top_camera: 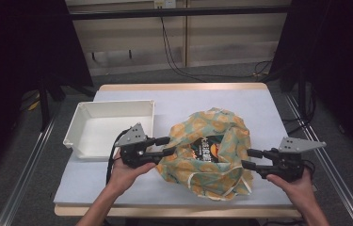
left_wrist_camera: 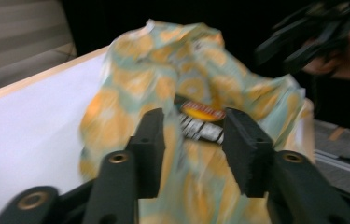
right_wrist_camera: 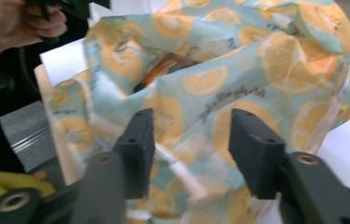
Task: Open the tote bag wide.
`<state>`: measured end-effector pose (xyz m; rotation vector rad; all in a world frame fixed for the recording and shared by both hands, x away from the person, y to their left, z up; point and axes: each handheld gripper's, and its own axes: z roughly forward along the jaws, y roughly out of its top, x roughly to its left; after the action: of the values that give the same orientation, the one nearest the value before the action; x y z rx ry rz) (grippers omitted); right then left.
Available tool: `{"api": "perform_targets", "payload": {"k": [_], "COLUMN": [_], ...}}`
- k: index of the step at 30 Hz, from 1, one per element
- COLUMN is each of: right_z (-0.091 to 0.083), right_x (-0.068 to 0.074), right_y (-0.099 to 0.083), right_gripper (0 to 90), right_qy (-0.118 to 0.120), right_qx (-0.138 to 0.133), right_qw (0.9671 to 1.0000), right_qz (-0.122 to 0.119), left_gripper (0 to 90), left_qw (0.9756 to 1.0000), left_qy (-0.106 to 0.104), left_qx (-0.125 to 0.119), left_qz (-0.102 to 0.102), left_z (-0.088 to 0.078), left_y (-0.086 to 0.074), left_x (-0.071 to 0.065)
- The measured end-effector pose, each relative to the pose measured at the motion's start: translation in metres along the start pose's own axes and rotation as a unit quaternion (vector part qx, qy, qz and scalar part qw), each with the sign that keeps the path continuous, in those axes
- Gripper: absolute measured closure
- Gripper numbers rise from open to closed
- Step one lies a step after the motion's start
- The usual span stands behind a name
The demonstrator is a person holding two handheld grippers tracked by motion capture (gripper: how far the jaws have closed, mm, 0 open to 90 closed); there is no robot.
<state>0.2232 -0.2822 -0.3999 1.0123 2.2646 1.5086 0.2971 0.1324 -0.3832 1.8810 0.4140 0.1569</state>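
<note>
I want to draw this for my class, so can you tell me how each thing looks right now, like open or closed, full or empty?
Orange-print fabric bag: crumpled on the table, mouth open, a dark packet inside.
White tray: empty, upright, left of the bag.
Left gripper: open, jaws at the bag's left edge, not pressing on it.
Right gripper: open, jaws at the bag's right edge, holding nothing.
Table: covered by a pale sheet.
</note>
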Motion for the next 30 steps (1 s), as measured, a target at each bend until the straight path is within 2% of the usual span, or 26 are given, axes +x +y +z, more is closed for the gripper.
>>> {"api": "perform_targets", "payload": {"k": [1,2,3,4,6,7,8,9,11,13,14,17,19,21,23,24,26,27,28,29,30], "right_z": [0.0,0.009,0.015,0.02,0.025,0.033,0.036,0.036,0.046,0.054,0.063,0.071,0.075,0.077,0.082,0.088,0.089,0.089,0.089,0.089,0.089], "right_x": [0.0,-0.005,-0.007,-0.009,-0.011,-0.013,-0.015,-0.015,-0.015,-0.015,-0.016,-0.018,-0.017,-0.016,-0.014,-0.011,-0.011,-0.011,-0.009,-0.01,-0.01], "right_y": [0.0,0.001,0.001,0.002,0.002,0.003,0.004,0.004,0.003,0.001,-0.001,-0.003,-0.004,-0.004,-0.007,-0.01,-0.011,-0.011,-0.012,-0.013,-0.014], "right_gripper": [48.1,45.1,42.0,39.7,39.6,38.4,37.6,37.6,36.5,36.1,35.5,37.7,40.0,41.7,47.8,52.9,65.7,65.7,78.2,85.6,88.8], "right_qy": [0.0,0.003,0.003,0.003,0.002,0.008,0.006,0.006,-0.008,-0.007,-0.004,-0.003,-0.003,-0.005,-0.004,-0.01,-0.002,-0.002,-0.006,-0.001,-0.001], "right_qx": [0.0,0.005,0.009,0.015,0.019,0.021,0.025,0.025,0.047,0.056,0.061,0.063,0.066,0.07,0.08,0.088,0.085,0.085,0.084,0.085,0.089], "right_qw": [1.0,1.0,0.9999,0.9999,0.9998,0.9997,0.9997,0.9997,0.9988,0.9983,0.998,0.9979,0.9976,0.9973,0.9965,0.9955,0.9958,0.9958,0.9956,0.9955,0.9953], "right_qz": [0.0,0.005,0.005,0.006,0.009,0.007,0.003,0.003,-0.01,-0.012,-0.013,-0.013,-0.018,-0.019,-0.024,-0.036,-0.035,-0.035,-0.04,-0.04,-0.039], "left_gripper": [62.2,67.2,68.1,69.0,69.9,69.9,69.9,69.9,69.5,69.4,68.7,68.3,67.9,67.4,66.8,65.3,64.5,64.2,63.9,63.3,62.8], "left_qw": [0.9999,0.9999,0.9993,0.9993,0.9986,0.9973,0.9973,0.9971,0.9963,0.9955,0.9945,0.9928,0.9917,0.9917,0.9916,0.9911,0.9912,0.9912,0.9914,0.9912,0.9912], "left_qy": [-0.014,-0.017,-0.027,-0.027,-0.035,-0.048,-0.048,-0.049,-0.057,-0.059,-0.061,-0.054,-0.054,-0.057,-0.06,-0.06,-0.067,-0.067,-0.066,-0.067,-0.067], "left_qx": [-0.005,0.0,0.022,0.022,0.038,0.055,0.055,0.058,0.063,0.074,0.085,0.107,0.116,0.115,0.115,0.119,0.114,0.114,0.113,0.114,0.114], "left_qz": [0.0,0.001,0.009,0.009,0.011,0.003,0.003,0.007,-0.002,-0.002,0.001,0.008,0.012,0.006,0.002,0.002,0.006,0.006,0.005,0.001,0.001], "left_z": [0.005,0.011,0.03,0.03,0.051,0.07,0.07,0.077,0.091,0.099,0.104,0.109,0.111,0.112,0.114,0.114,0.114,0.114,0.114,0.115,0.115], "left_y": [0.004,0.009,0.017,0.017,0.024,0.029,0.029,0.03,0.028,0.023,0.018,0.012,0.007,0.005,0.001,0.0,-0.004,-0.004,-0.005,-0.007,-0.007], "left_x": [0.0,-0.002,-0.004,-0.004,-0.006,-0.006,-0.006,-0.007,-0.006,-0.007,-0.009,-0.011,-0.013,-0.012,-0.011,-0.011,-0.012,-0.012,-0.012,-0.011,-0.011]}}
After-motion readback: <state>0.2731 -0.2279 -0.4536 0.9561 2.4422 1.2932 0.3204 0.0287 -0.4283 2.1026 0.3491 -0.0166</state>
